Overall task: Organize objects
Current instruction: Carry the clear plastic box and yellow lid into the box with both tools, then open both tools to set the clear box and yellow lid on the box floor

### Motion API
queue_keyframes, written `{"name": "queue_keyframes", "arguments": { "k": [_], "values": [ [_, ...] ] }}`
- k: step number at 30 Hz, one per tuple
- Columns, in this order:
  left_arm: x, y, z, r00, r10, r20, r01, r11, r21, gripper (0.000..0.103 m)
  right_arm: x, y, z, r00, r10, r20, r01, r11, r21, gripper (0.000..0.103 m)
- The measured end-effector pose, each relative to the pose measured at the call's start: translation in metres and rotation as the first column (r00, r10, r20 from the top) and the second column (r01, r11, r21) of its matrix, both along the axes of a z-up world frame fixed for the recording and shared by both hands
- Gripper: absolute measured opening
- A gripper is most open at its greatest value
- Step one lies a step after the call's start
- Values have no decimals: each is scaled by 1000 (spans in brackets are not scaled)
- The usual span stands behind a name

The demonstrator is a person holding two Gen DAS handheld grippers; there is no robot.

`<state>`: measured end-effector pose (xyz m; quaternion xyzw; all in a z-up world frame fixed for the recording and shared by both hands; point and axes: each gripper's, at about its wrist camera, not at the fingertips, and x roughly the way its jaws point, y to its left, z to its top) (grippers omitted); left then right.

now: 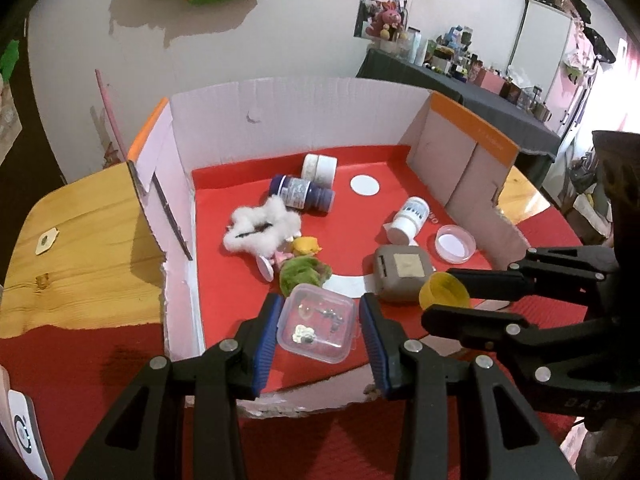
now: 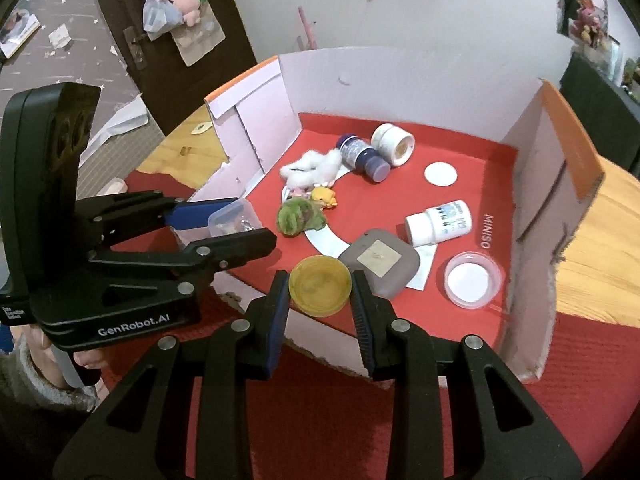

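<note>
Left wrist view shows the left tongs (image 1: 318, 330) clamping a light, rigid, slippery clear plastic box (image 1: 317, 328) by its sides, right tongs (image 1: 444, 294) pinching a yellow lid (image 1: 443, 291) edgewise.

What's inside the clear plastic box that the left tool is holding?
Inside the clear plastic box, small metal pieces and a pale lumpy bit show through the lid. What they are is too small to tell.

"GenRobot.AI" on left gripper (image 2: 230, 224) body; "MINISO" on red box floor (image 2: 486, 232).
</note>
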<state>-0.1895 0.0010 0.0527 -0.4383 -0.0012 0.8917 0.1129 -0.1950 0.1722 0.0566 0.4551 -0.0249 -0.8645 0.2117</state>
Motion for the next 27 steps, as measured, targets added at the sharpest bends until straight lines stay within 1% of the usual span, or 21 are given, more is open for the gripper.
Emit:
{"name": "queue_keyframes", "arguments": {
  "k": [8,12,14,16,19,22,24,25,27],
  "values": [
    [-6,-5,-10,998,-31,51,30,999,20,42,-12,-8,-14,996,46,70,-47,999,11,29],
    [-10,-2,-18,995,-55,81,53,998,25,42,-18,-7,-20,994,50,97,-53,998,27,29],
    [-12,0,-22,993,-66,95,64,998,25,42,-21,-5,-22,992,54,110,-56,998,15,29],
    [-14,2,-25,991,-75,107,73,997,24,42,-21,-4,-21,992,56,112,-58,998,16,29],
    [-18,4,-28,990,-80,116,79,997,19,42,-22,-5,-22,993,49,110,-55,997,47,29],
    [-21,5,-29,990,-79,116,78,997,11,42,-22,-3,-24,990,60,126,-65,997,42,29],
    [-23,4,-29,990,-72,117,72,997,10,42,-22,-1,-23,992,45,119,-52,997,59,29],
    [-24,3,-29,991,-68,118,68,998,10,42,-22,0,-23,994,24,109,-33,996,87,29],
    [-26,2,-30,991,-60,117,60,998,9,42,-24,6,-24,994,6,107,-16,996,87,29]
  ]
}}
